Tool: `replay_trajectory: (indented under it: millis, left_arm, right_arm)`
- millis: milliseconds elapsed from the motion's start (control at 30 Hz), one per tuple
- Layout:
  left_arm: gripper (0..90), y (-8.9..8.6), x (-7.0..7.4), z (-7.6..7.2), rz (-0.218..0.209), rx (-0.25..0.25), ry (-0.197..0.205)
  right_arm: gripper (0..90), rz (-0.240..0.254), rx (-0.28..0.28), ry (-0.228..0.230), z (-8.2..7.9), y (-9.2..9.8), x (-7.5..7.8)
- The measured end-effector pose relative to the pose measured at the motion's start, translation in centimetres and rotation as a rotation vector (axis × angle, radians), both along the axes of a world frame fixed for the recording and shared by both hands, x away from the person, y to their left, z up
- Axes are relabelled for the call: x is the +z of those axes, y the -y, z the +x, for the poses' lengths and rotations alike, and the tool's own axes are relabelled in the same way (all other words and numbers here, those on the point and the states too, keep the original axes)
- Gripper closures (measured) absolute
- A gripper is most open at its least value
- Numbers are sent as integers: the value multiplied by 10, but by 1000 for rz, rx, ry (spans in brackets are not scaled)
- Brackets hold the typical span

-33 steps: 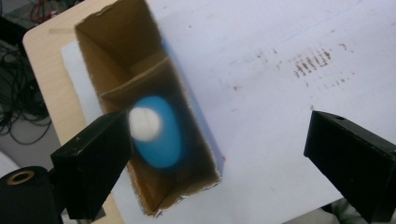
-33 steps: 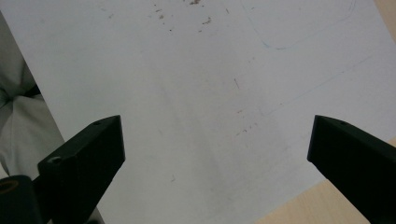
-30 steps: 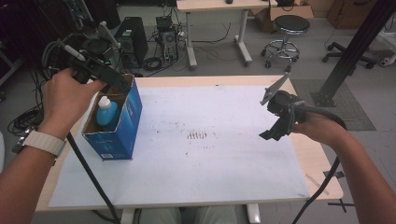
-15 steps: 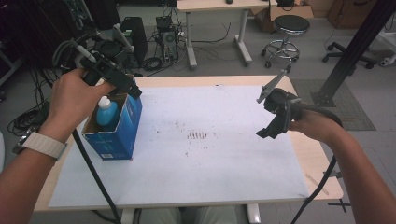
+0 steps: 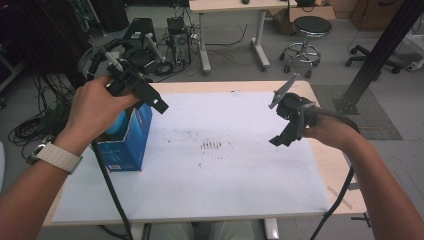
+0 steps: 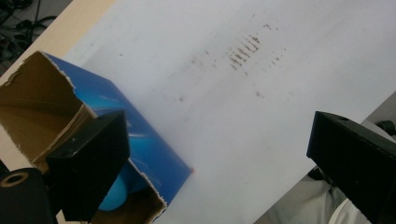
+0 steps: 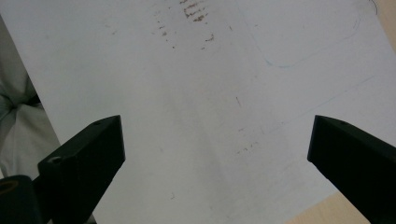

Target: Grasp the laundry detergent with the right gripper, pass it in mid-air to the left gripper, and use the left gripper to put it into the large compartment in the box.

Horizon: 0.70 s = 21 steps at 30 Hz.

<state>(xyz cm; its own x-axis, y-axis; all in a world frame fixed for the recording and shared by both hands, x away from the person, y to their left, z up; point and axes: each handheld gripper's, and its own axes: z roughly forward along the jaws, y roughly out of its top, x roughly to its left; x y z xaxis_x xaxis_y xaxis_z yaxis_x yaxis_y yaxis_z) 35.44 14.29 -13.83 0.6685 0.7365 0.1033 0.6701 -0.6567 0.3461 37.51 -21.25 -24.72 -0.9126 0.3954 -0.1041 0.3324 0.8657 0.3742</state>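
Left gripper (image 6: 219, 163), jaws spread, reveals blue box's (image 6: 140, 140) torn cardboard interior; right gripper (image 7: 215, 163) spread.

The middle of the white sheet (image 5: 215, 165) lies bare, so a gripper can pass freely across most of the table (image 5: 330, 172); only faint brown marks (image 5: 211, 145) sit there, flat and no hindrance. The one thing standing up is the blue box (image 5: 127, 142) at the sheet's left edge, its torn top open upward. The left gripper (image 5: 150, 97) hangs above that opening with jaws wide apart, and in the left gripper view one jaw overlaps the box mouth, where something light blue and rounded (image 6: 114, 193) takes up part of the room inside. The right gripper (image 5: 285, 125) hovers over open sheet near the right edge, jaws spread, with only bare paper between them
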Motion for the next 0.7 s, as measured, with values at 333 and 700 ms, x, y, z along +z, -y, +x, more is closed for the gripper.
replay_trajectory:
  millis: [333, 700]
  left_arm:
    - [67, 17, -12, -2, 28, -85, -31]
    - [70, 33, -21, -2, 12, -245, -15]
  right_arm:
    - [38, 12, 16, 3, 8, -12, 9]
    - [38, 18, 37, 2, 17, -23, 12]
